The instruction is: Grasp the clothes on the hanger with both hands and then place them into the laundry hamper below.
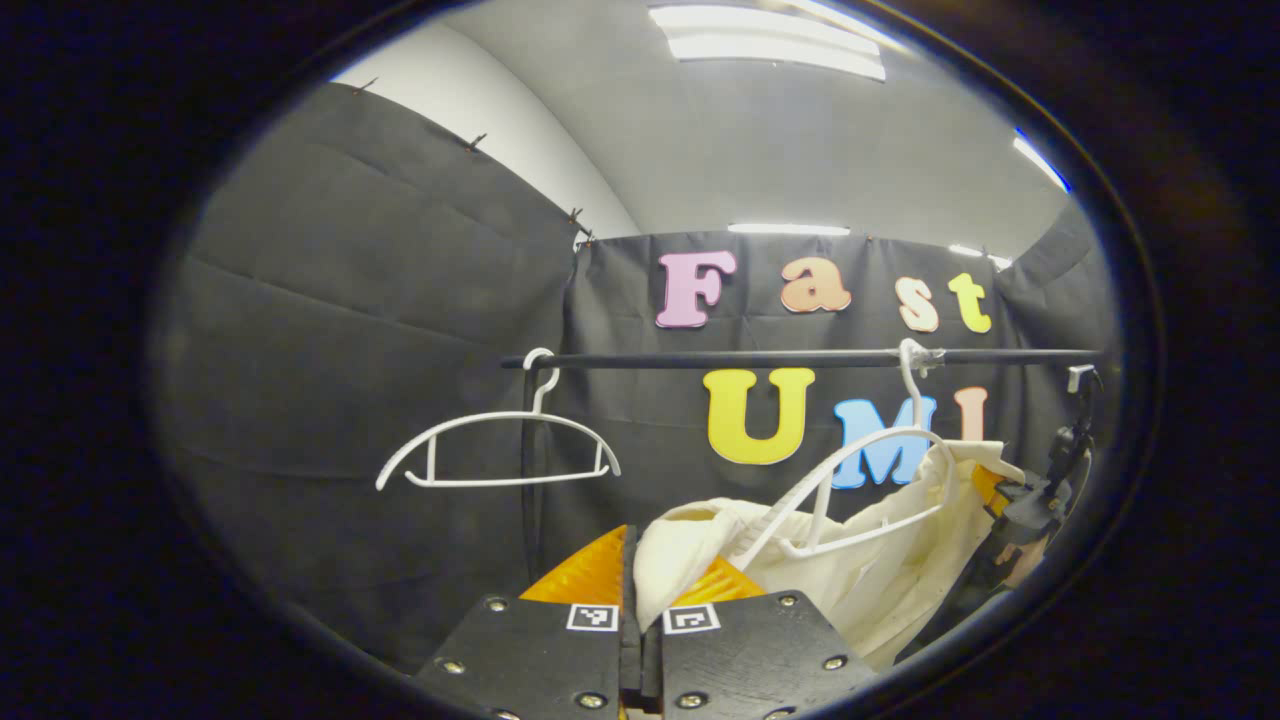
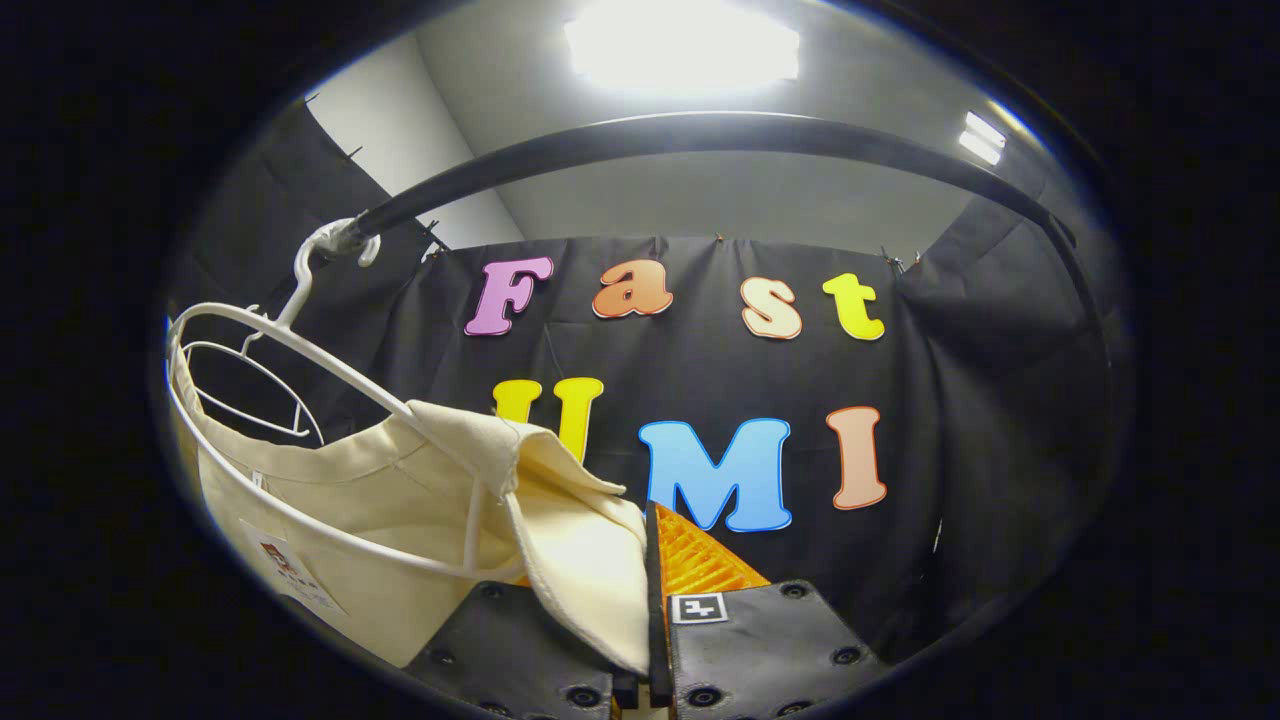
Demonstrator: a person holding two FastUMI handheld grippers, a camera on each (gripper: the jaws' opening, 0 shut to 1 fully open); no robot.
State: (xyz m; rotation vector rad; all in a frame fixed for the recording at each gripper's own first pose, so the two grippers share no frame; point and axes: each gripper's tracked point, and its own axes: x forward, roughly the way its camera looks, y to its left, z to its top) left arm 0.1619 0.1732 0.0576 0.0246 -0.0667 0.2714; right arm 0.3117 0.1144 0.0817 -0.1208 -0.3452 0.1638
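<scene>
Left gripper view: the left gripper (image 1: 640,600) is clamped on one shoulder of the cream garment (image 1: 880,570), which hangs partly on the white hanger (image 1: 850,490), slanting rightward.

Right gripper view: the right gripper (image 2: 650,590) is clamped on the other shoulder; the garment spreads leftward under the rail (image 2: 700,135).
</scene>
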